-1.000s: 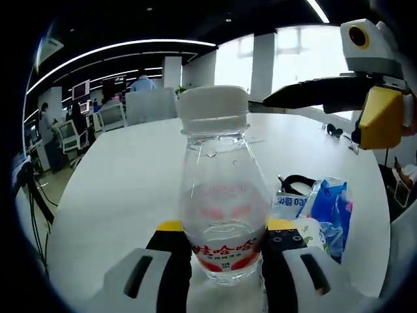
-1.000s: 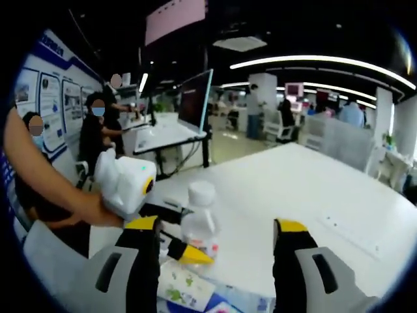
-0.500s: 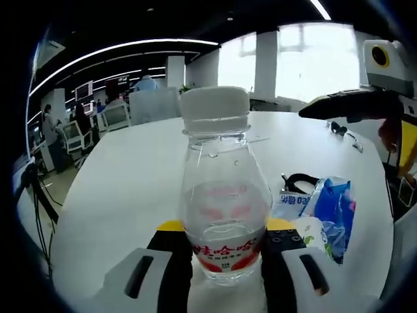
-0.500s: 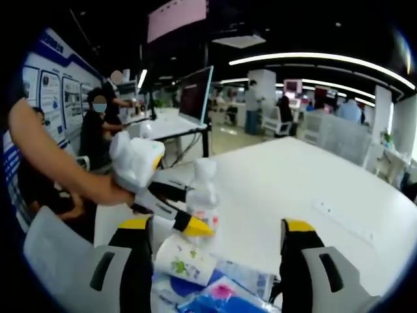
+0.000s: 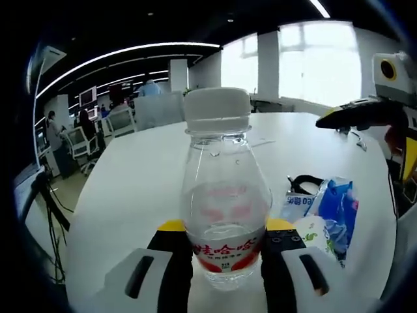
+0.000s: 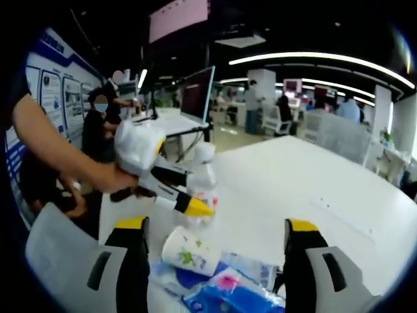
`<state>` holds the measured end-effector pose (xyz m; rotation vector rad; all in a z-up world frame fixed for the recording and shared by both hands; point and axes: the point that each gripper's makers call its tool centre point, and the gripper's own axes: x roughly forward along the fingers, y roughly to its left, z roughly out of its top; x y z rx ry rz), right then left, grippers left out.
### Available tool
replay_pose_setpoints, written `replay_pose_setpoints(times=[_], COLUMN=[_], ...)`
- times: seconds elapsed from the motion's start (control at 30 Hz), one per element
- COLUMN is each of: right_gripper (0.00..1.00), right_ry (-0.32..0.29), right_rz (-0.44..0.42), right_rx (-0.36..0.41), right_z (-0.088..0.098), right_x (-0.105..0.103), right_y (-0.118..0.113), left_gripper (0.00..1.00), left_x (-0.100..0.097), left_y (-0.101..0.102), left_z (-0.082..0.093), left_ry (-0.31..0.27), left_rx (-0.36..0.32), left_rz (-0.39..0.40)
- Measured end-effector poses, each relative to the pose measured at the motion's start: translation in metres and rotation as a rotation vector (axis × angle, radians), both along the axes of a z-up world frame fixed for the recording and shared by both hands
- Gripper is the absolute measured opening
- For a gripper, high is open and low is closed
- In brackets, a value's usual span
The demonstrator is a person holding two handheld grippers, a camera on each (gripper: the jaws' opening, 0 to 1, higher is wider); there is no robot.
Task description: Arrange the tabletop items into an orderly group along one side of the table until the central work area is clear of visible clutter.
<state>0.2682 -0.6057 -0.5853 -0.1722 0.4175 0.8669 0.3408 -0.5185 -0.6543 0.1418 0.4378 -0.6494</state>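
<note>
The white round worktop (image 5: 130, 189) carries everything, its bare surface stretching away toward office desks and chairs behind.

In the left gripper view the left tongs (image 5: 221, 244) are closed on a clear plastic bottle (image 5: 223, 215), their yellow-tipped black jaws pressing its lower body from both sides. The bottle stands upright with its long axis vertical and its white cap (image 5: 217, 109) pointing up. Its red and white label (image 5: 225, 251) carries red Chinese characters, seemingly the Wahaha brand, with fainter red printing higher on the far side showing through the clear wall.

To the right of the bottle lies a blue and white plastic packet (image 5: 329, 212) with "60" readable on its near white end; a white paper cup (image 5: 311, 233) printed with green leaves lies on its side just beside it, and a dark looped cable (image 5: 303, 182) sits behind.

In the right gripper view the right tongs (image 6: 215, 238) are spread wide and hold nothing, hovering above the cup (image 6: 190, 251) and the packet (image 6: 228, 293). Beyond them the left tongs (image 6: 189, 205) grip the bottle (image 6: 202, 186), held by a person's hand (image 6: 114, 179).
</note>
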Motion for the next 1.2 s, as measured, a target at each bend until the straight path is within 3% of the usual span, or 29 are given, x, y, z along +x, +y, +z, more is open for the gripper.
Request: replay_pose_setpoints(times=[0.4,0.87,1.2], right_gripper=[1.00,1.00,1.00], right_ry=[0.003,-0.007,-0.026], right_rz=[-0.024,-0.087,-0.158], right_rx=[0.023,0.013,0.004], right_z=[0.009,0.018,0.020], right_x=[-0.014,-0.031,-0.045], right_y=[-0.006,-0.029,-0.050], left_gripper=[0.39,0.39,0.39], left_x=[0.008,0.013,0.010], left_y=[0.005,0.014,0.024], left_z=[0.028,0.058,0.060], left_ry=[-0.038,-0.063,-0.069], left_rx=[0.002,-0.019,0.000], left_rz=[0.029,0.080,0.092])
